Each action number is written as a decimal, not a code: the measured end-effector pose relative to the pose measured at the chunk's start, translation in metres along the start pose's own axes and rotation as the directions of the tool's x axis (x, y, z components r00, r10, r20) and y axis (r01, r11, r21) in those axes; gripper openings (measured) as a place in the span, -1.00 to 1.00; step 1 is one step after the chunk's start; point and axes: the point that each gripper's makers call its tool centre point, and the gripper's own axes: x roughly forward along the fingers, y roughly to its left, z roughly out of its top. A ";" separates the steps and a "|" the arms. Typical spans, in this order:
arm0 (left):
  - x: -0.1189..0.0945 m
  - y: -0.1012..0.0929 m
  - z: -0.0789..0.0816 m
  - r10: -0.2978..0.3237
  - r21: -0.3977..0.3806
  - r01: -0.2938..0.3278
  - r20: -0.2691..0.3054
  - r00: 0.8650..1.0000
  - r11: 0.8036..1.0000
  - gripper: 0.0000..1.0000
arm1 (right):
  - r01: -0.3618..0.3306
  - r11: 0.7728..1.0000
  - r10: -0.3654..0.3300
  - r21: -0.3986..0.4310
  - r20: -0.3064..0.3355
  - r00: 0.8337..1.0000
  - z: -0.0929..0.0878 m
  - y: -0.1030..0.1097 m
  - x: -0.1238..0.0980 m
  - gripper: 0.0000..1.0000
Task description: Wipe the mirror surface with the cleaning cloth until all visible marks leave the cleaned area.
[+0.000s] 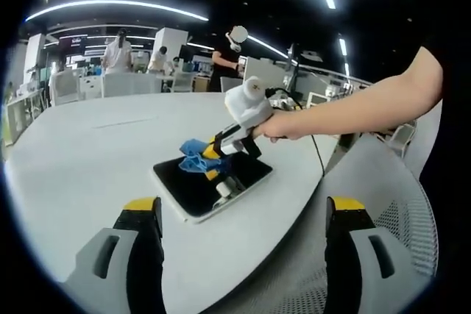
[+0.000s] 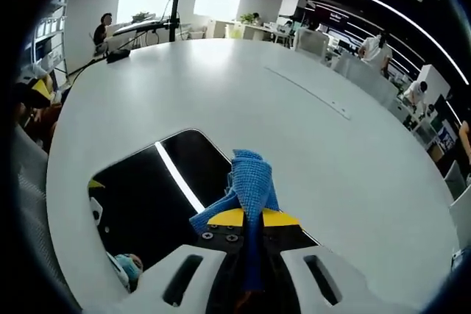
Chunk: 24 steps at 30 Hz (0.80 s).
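Observation:
A dark rectangular mirror (image 1: 193,186) with a pale rim lies flat on the white table (image 1: 88,152). In the left gripper view, the right gripper (image 1: 208,158), held by a hand, presses a blue cleaning cloth (image 1: 193,154) onto the mirror's far edge. My left gripper (image 1: 243,215) stands open near the table's near edge, short of the mirror, with nothing between its jaws. In the right gripper view, the right gripper (image 2: 252,219) is shut on the blue cloth (image 2: 249,182), which rests over the mirror (image 2: 147,196). The glass reflects a ceiling light strip and the gripper.
The white table (image 2: 309,108) stretches wide around the mirror. A mesh chair (image 1: 412,218) sits at the right in the left gripper view. People, desks and monitors stand far behind the table. A cable (image 1: 316,154) trails over the table's edge.

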 end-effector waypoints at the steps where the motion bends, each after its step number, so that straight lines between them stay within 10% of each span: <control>1: 0.000 0.000 0.000 0.000 -0.001 0.000 0.000 1.000 1.000 0.80 | -0.003 1.000 0.003 -0.002 -0.002 1.000 0.000 0.000 0.000 -0.99; 24: 0.000 0.009 -0.007 0.033 -0.023 -0.034 -0.040 0.999 0.999 0.81 | -0.008 1.000 0.008 -0.001 -0.025 1.000 -0.022 -0.025 -0.014 -1.00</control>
